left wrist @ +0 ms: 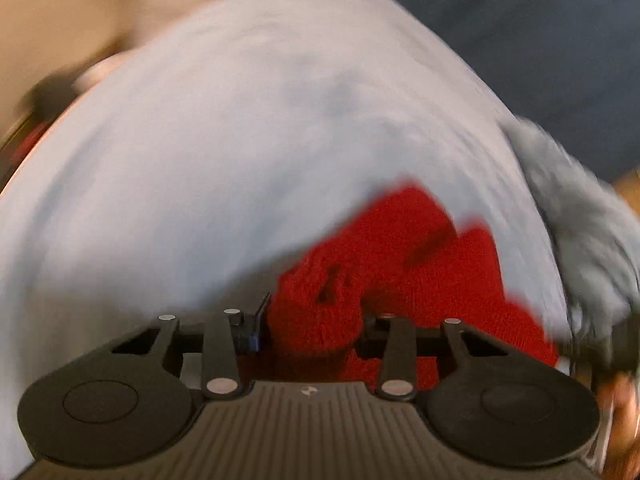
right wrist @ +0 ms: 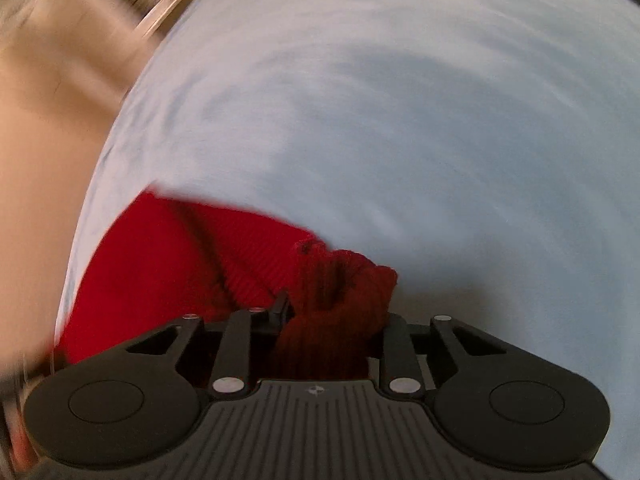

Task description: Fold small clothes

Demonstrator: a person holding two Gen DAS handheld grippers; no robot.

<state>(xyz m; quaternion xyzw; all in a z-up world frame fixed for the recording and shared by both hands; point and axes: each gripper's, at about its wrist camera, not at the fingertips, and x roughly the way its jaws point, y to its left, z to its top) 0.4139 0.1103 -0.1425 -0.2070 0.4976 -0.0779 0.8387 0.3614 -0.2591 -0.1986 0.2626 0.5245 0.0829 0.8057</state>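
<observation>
We've got the red knit [left wrist: 400, 264] bunched in both grippers: left [left wrist: 314, 330] and right [right wrist: 334, 322] each clamped on a wad. Rest drapes on the sheet [right wrist: 400, 120], 9 o'clock in right view. Soft, light, stretchy; grip edges/corners, not bunches.

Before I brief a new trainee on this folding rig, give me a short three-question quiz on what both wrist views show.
1. True or false: the left gripper grips the red knit garment.
2. What does the right gripper hold? A) grey cloth B) red knit garment C) nothing
3. What colour is the sheet under the garment?

Key: 1 true; 2 B; 3 pale blue.
</observation>
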